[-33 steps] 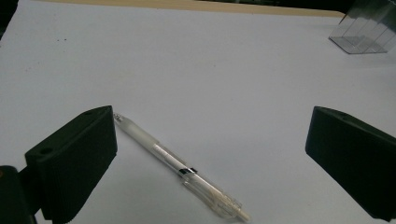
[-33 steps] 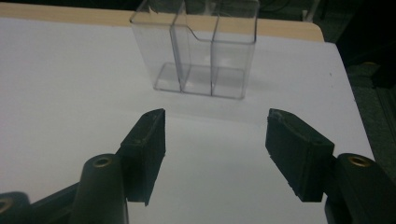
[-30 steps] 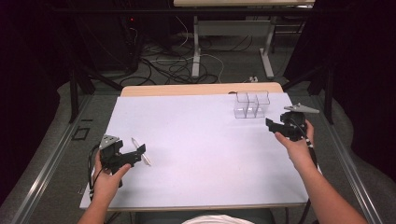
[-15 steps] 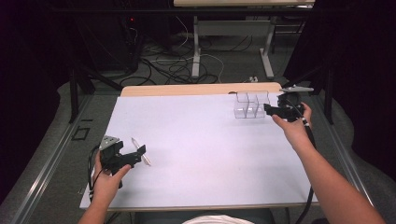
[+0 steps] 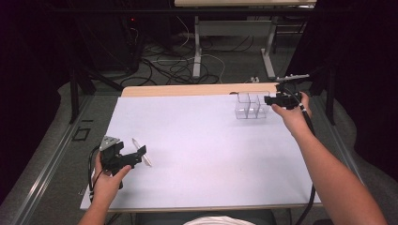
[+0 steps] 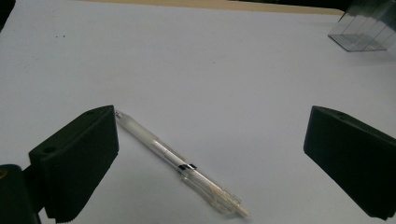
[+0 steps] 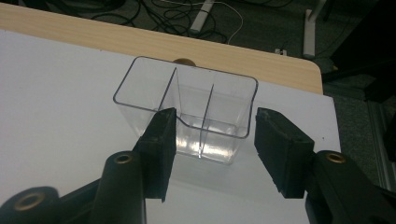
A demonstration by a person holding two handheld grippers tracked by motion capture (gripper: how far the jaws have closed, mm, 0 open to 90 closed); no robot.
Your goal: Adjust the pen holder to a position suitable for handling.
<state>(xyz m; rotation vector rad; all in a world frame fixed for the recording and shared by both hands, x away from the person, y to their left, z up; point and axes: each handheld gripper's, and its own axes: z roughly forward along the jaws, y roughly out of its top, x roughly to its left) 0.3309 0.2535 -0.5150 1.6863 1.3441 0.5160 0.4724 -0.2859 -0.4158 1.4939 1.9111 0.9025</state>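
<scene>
A clear plastic pen [image 5: 142, 153] lies on the white table sheet [image 5: 202, 154] at the front left. My left gripper [image 5: 136, 157] rests over it, open wide; in the left gripper view the pen [image 6: 180, 162] lies slanted between the jaws, its tip by the left one. A clear divided organizer [image 5: 250, 105] stands at the back right. My right gripper [image 5: 268, 100] hovers at its right end. In the right gripper view the jaws have just been closing and straddle the organizer's [image 7: 196, 100] near end, with a gap at the right pad [image 7: 280, 144].
The table's bare wooden strip [image 5: 187, 89] runs along the back edge. Behind it on the floor are cables [image 5: 173, 65] and a desk's legs [image 5: 197, 51]. The person's forearms come in from the bottom, the right one [image 5: 328, 173] along the table's right side.
The right hand has moved away from the person and slightly left, up to the organizer's right end. Its jaws have narrowed. The left gripper and pen have stayed put.
</scene>
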